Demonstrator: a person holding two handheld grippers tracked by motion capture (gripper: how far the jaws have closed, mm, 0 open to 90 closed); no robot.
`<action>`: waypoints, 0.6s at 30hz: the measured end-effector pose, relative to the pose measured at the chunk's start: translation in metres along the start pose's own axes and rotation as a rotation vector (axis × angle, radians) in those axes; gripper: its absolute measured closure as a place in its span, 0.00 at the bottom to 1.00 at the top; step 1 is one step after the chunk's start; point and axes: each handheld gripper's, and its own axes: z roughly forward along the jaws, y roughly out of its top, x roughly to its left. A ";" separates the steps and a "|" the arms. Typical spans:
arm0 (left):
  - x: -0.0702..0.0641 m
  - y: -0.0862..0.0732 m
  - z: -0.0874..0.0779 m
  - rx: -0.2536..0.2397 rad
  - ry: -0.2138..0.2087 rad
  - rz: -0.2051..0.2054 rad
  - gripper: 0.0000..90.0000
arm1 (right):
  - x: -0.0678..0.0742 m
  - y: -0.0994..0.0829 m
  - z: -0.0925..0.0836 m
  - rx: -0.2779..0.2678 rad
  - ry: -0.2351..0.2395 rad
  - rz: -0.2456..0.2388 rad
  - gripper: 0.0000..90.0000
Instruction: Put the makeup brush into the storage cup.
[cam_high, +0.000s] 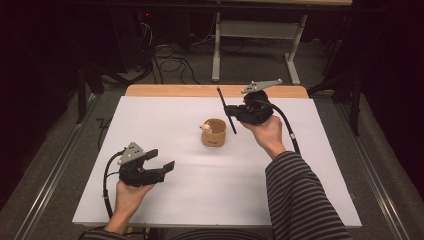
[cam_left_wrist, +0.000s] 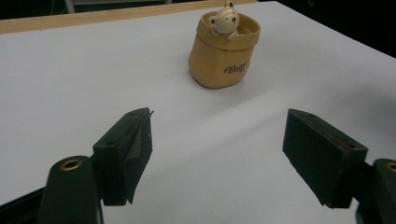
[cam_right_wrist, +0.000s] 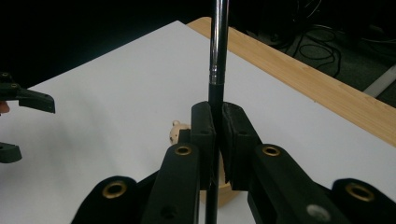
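A tan bag-shaped cup (cam_high: 214, 134) with a small bear figure (cam_high: 205, 128) on its rim stands mid-table. My right gripper (cam_high: 231, 114) hovers just right of and behind the cup, shut on a thin black pen (cam_high: 225, 108) that sticks up and away. In the right gripper view the jaws (cam_right_wrist: 217, 122) clamp the pen (cam_right_wrist: 218, 46), with the bear (cam_right_wrist: 175, 133) below them. My left gripper (cam_high: 162, 160) rests at the near left, open and holding nothing. In the left gripper view its jaws (cam_left_wrist: 219, 135) stand wide apart, and the cup (cam_left_wrist: 219, 60) is well ahead.
A white sheet (cam_high: 200, 185) covers the table, with a wooden strip (cam_high: 175, 90) bare along the far edge. Beyond it are a dark floor, cables (cam_high: 170, 62) and a metal stand's legs (cam_high: 216, 60). A striped sleeve (cam_high: 300, 200) comes in at the lower right.
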 end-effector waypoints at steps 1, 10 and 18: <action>0.000 0.000 0.000 0.000 -0.001 0.000 0.27 | 0.000 0.000 0.001 -0.001 0.000 0.000 0.96; 0.000 0.000 -0.001 -0.004 -0.003 0.003 0.27 | 0.002 0.003 0.013 -0.011 0.007 0.005 0.96; -0.001 -0.001 -0.002 -0.004 -0.005 0.000 0.27 | 0.003 0.004 0.026 -0.021 0.008 0.007 0.96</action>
